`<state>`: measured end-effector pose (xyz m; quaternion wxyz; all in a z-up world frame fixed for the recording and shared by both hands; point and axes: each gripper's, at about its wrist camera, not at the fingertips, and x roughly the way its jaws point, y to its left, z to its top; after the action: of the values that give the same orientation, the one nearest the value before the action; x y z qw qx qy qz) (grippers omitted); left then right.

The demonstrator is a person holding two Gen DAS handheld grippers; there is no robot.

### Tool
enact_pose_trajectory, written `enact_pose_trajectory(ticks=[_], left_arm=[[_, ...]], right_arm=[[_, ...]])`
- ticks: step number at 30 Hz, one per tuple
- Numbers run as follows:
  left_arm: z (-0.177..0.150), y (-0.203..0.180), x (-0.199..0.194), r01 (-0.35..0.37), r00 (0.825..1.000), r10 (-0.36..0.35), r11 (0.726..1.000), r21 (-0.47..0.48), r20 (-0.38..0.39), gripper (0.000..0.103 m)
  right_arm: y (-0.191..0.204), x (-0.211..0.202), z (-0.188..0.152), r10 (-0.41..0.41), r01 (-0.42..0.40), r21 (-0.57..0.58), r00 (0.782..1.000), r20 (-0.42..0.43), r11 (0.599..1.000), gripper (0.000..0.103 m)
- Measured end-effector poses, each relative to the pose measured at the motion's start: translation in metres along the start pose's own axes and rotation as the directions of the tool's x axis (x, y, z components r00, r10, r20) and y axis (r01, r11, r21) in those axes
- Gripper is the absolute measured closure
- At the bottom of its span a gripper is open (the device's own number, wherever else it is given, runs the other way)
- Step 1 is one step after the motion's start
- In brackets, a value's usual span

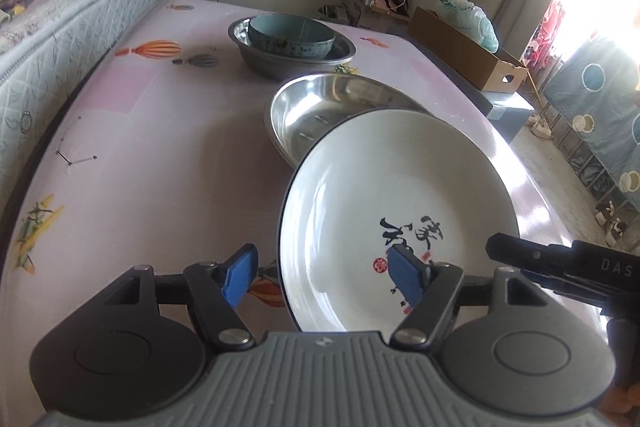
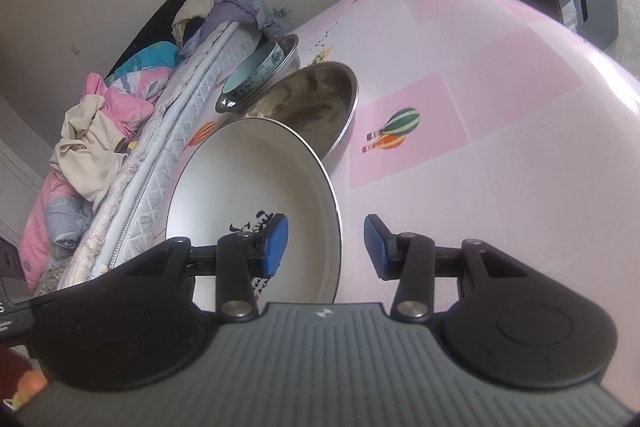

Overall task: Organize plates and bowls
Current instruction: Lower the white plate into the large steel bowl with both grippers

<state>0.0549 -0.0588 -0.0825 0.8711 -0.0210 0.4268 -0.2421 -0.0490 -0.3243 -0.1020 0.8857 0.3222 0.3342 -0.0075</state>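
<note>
A white plate (image 1: pixel 384 195) with black brush writing lies on the pink table, and its far edge overlaps a shallow steel dish (image 1: pixel 316 107). My left gripper (image 1: pixel 323 277) is open astride the plate's near left rim, with neither pad pressing on it. In the right wrist view the white plate (image 2: pixel 256 179) has its right rim between the blue pads of my right gripper (image 2: pixel 326 247), which is open too. Behind the steel dish (image 2: pixel 316 103) a blue-green ceramic bowl (image 1: pixel 292 35) sits inside a steel bowl (image 1: pixel 260 61).
The pink table cloth (image 1: pixel 160 147) has balloon prints. A mattress (image 1: pixel 60 39) with heaped bedding runs along the table's left side. A cardboard box (image 1: pixel 464 47) sits on a grey cabinet past the right edge. The right tool's black housing (image 1: pixel 560 267) is close beside the plate.
</note>
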Motion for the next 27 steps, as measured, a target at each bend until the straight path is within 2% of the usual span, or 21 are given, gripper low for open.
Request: enact_pose_trajectory(ticks=[8, 15, 21, 27], left_arm=[[-0.001, -0.007, 0.010, -0.001, 1.000, 0.002, 1.000, 0.024, -0.023, 0.036], [-0.001, -0.018, 0.013, -0.045, 0.999, 0.046, 0.997, 0.070, -0.017, 0.040], [0.000, -0.016, 0.010, -0.044, 0.999, 0.045, 0.998, 0.048, -0.021, 0.043], [0.003, -0.022, 0.002, -0.039, 0.999, 0.039, 0.998, 0.057, 0.000, 0.043]], right_arm=[[0.003, 0.011, -0.002, 0.019, -0.019, 0.003, 1.000, -0.013, 1.000, 0.063], [0.008, 0.018, 0.000, 0.013, -0.013, -0.019, 1.000, -0.001, 1.000, 0.067], [0.010, 0.020, 0.000, -0.017, 0.017, -0.044, 1.000, 0.005, 0.999, 0.075], [0.010, 0.014, 0.003, -0.017, 0.018, -0.050, 1.000, 0.026, 0.999, 0.075]])
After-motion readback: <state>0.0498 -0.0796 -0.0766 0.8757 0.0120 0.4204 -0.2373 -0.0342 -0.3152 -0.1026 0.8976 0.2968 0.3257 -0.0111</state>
